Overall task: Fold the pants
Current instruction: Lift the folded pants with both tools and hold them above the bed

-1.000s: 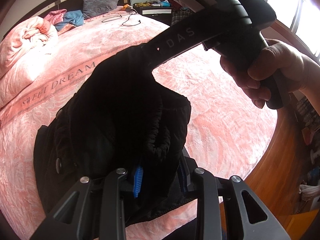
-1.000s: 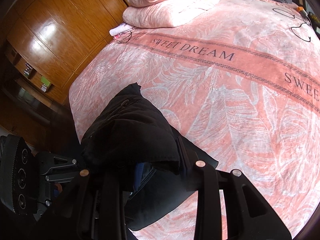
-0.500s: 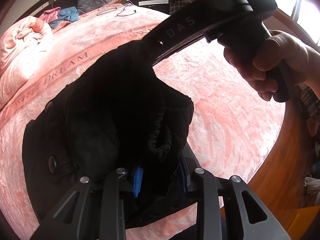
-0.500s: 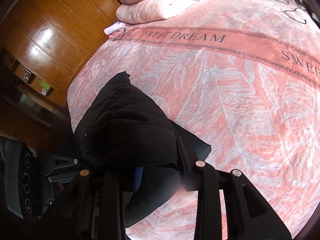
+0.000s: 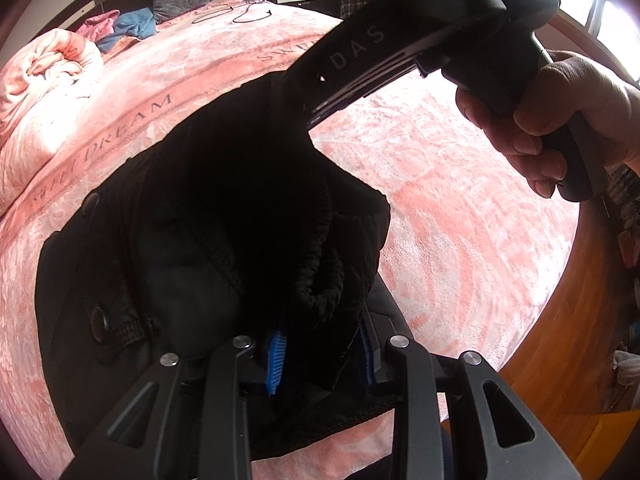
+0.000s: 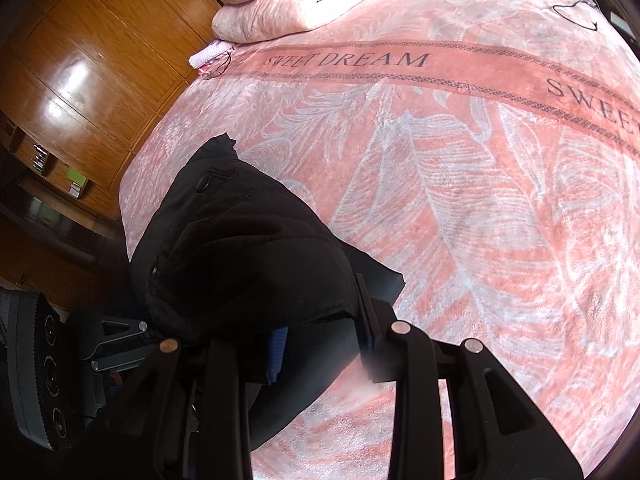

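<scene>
Both sets of fingers are clamped on bunched black cloth: in the left wrist view the left gripper (image 5: 320, 354) has a thick roll of the pants (image 5: 224, 216) pinched between its blue-padded fingers (image 5: 276, 356), and in the right wrist view the right gripper (image 6: 320, 344) bites a folded edge of the same pants (image 6: 248, 256) in the same way, with its blue pad just showing under the cloth. From the left view the right gripper (image 5: 304, 92) reaches down into the far side of the bundle, steered by the person's right hand (image 5: 560, 120), so the two grips sit at opposite ends of one lifted fold. Outward from the fingers, the pants lie near the foot corner of the bed (image 6: 480, 200), on its pink blanket lettered "SWEET DREAM"; a lower layer lies flat on the blanket while an upper layer, with a button and a pocket flap showing, is doubled over it and held raised. By my judgement the task is well along: the garment is already gathered into a compact, layered shape, not spread full length. What seems left is to lay this held fold down squarely, let go, and perhaps smooth or fold once more; the bundle looks lumpy, not flat. A heaped quilt (image 5: 44, 68) rests well apart at the head of the bed.
</scene>
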`<state>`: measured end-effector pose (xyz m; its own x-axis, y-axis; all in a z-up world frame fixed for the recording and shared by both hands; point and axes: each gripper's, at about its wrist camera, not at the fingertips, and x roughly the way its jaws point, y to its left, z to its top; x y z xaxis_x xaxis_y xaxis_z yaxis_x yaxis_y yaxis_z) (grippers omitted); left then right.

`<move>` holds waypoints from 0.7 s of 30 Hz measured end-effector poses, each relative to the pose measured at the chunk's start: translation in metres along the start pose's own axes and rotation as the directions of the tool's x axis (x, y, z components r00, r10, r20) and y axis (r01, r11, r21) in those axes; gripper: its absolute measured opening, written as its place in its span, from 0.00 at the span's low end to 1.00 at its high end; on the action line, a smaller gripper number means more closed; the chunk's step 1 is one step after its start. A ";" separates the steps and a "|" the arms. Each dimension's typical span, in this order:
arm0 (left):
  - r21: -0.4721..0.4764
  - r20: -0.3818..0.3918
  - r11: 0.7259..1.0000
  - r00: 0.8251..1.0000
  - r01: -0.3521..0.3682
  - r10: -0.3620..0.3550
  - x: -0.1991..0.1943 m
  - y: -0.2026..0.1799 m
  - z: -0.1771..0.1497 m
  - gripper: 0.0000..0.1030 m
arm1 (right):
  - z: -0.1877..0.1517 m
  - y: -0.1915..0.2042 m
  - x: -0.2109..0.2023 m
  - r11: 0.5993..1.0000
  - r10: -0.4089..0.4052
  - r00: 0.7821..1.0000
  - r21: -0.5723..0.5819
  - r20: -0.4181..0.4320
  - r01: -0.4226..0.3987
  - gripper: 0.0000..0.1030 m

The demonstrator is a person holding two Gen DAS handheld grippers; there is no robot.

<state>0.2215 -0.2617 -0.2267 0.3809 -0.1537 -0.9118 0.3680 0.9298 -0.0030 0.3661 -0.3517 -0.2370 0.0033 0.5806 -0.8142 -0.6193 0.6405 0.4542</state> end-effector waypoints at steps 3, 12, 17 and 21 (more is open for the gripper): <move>0.015 0.001 1.000 1.000 -0.015 0.015 0.004 -0.002 -0.001 0.29 | -0.002 0.000 0.001 1.000 -0.017 1.000 0.010 -0.004 0.017 0.28; 0.046 0.037 0.999 0.999 0.001 -0.002 0.009 0.003 -0.007 0.30 | -0.006 0.005 0.000 0.991 -0.124 0.992 0.055 -0.022 0.125 0.30; -0.004 0.067 0.993 0.990 0.121 -0.120 0.005 0.022 -0.010 0.33 | -0.006 0.010 -0.005 0.980 -0.177 0.984 0.090 -0.026 0.178 0.31; -0.044 0.091 0.978 0.976 0.203 -0.199 0.001 0.037 -0.011 0.35 | -0.008 0.010 -0.018 0.979 -0.161 0.987 0.129 0.008 0.159 0.31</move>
<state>0.2261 -0.2234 -0.2325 0.3760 -0.3651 -0.8517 0.3999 0.8930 -0.2063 0.3542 -0.3597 -0.2211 0.1097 0.4738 -0.8738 -0.5044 0.7840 0.3618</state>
